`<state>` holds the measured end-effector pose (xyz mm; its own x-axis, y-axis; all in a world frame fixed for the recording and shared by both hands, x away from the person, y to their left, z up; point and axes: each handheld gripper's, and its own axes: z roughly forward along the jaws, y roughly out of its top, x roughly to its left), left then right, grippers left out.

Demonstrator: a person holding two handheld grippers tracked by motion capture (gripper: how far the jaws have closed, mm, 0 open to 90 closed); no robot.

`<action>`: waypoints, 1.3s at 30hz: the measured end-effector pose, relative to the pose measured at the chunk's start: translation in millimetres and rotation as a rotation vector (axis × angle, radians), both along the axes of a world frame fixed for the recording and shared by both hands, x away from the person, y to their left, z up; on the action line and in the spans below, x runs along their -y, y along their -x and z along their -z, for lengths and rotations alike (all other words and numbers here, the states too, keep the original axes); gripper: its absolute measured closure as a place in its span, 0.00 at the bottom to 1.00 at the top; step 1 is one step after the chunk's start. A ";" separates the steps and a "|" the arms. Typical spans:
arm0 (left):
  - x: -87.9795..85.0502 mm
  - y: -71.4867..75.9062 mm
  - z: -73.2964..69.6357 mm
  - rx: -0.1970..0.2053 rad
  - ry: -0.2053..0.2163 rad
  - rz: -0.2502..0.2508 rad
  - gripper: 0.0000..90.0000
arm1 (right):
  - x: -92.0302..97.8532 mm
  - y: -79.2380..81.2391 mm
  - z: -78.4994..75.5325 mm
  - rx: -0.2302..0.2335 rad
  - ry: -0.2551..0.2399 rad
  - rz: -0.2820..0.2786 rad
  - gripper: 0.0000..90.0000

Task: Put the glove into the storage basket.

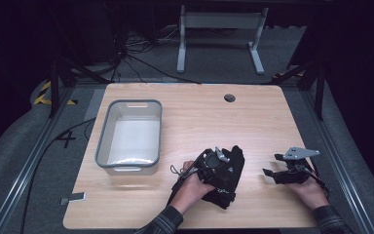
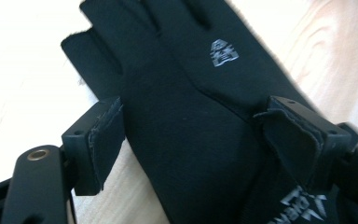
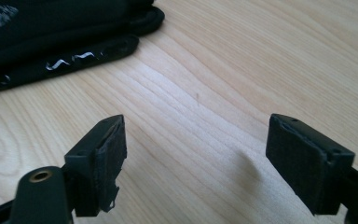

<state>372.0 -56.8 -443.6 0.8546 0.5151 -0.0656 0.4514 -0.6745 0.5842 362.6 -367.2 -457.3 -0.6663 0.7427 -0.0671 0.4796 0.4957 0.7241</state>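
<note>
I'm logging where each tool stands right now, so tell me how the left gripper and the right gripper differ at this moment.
The left gripper sits over the black glove, its open jaws on either side of it; the right gripper has nothing but bare table between its jaws. The left gripper is near the table's front middle, and the right gripper lies further right, apart from the glove. Both are open, black and hand-held.

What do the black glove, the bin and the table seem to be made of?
Glove: probably a smooth, matte synthetic fabric, with stitched seams and a printed silver logo.
Bin: looks like translucent plastic with a grey rim.
Table: pale wood or wood-look laminate, by its grain lines.
</note>
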 end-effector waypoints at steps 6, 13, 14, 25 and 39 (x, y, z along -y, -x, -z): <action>-2.7 -5.5 8.3 -0.067 0.020 0.003 0.25 | -0.6 -1.0 7.2 -0.003 0.005 -0.008 0.18; -6.9 -10.4 5.1 -0.090 0.042 0.067 0.62 | 1.8 -2.6 10.2 -0.017 -0.032 -0.021 0.16; -7.1 -10.9 4.7 -0.097 0.044 0.069 0.65 | 1.8 -2.6 10.2 -0.018 -0.032 -0.021 0.16; -34.0 -18.7 -38.3 -0.110 0.110 0.090 0.71 | 1.7 -2.7 10.3 -0.019 -0.035 -0.020 0.15; -123.7 -45.7 -101.6 -0.012 0.164 -0.066 0.70 | 1.8 -2.7 10.3 -0.020 -0.036 -0.021 0.15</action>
<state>417.7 66.9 -342.0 0.8178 0.5519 -0.1628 0.4991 -0.5394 0.6782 365.3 -369.0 -467.7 -0.6825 0.7304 -0.0265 0.4843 0.4791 0.7321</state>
